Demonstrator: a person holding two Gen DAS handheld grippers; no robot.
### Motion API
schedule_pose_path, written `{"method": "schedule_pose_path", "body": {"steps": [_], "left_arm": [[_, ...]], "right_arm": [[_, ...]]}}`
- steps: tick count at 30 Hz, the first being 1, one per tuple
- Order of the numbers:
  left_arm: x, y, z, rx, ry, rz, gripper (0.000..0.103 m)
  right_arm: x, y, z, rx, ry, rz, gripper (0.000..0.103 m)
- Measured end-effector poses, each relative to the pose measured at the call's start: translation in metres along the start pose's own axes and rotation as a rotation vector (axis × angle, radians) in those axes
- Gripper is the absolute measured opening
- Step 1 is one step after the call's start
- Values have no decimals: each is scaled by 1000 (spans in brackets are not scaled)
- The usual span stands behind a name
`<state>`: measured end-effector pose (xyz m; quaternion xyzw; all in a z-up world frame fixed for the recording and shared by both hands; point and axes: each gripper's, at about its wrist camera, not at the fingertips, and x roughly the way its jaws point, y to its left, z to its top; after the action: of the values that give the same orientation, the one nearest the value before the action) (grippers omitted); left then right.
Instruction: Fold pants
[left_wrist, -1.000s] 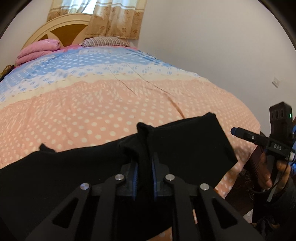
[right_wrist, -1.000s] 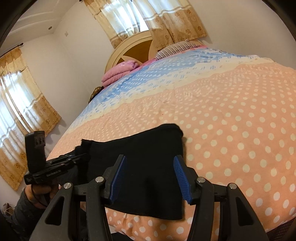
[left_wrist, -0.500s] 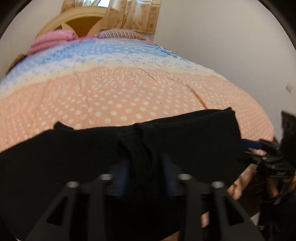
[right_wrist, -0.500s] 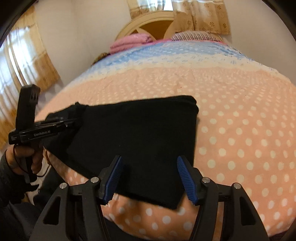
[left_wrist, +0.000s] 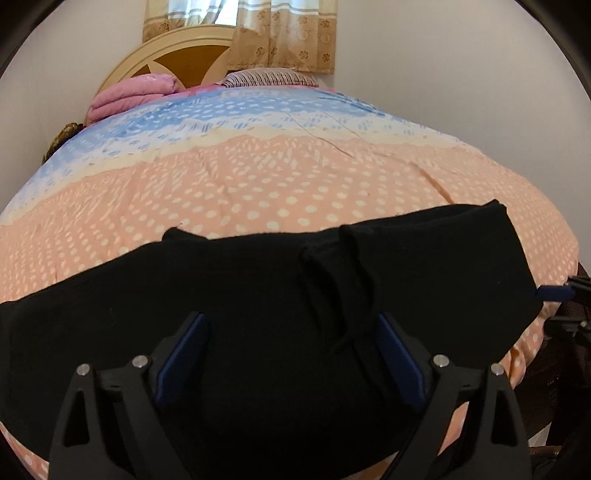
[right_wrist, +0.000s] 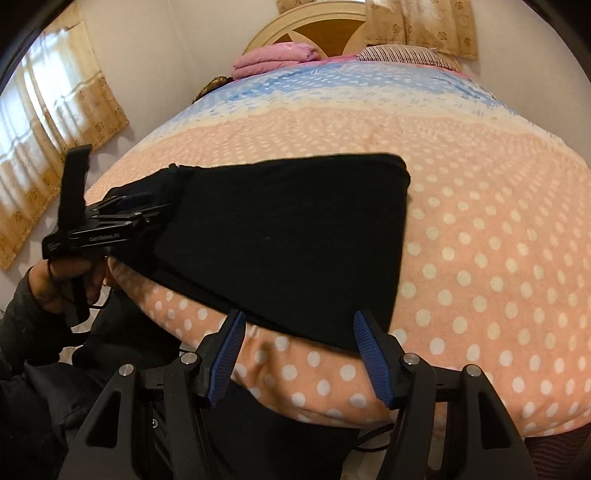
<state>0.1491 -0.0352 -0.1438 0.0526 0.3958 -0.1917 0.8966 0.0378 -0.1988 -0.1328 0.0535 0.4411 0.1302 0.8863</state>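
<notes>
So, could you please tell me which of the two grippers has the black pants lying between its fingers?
The left gripper: its jaws are opening with the black fabric pants between them. The right gripper only reaches the pants' near edge.

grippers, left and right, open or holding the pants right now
left gripper: opening, black pants between its jaws, not pinched.
right gripper: open, holding nothing.

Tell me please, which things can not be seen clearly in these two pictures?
- Black pants, left wrist view: near edge hidden behind the left gripper, whose jaws are opening.
- Same view: right gripper cut off by the picture's edge.
- Right wrist view: the pants' left end is covered by the other gripper's body.
- Curtains: blurred.
</notes>
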Motion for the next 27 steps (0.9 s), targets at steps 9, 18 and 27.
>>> {"method": "schedule_pose_path", "body": {"steps": [9, 18, 27], "left_arm": [[-9, 3, -1, 21, -14, 32, 100], [-53, 102, -13, -79, -53, 244, 100], [-78, 204, -52, -294, -48, 422, 100]], "right_arm": [[24, 17, 1, -65, 19, -8, 64], [27, 62, 32, -140, -88, 97, 63], [115, 148, 85, -266, -39, 241, 64]]}}
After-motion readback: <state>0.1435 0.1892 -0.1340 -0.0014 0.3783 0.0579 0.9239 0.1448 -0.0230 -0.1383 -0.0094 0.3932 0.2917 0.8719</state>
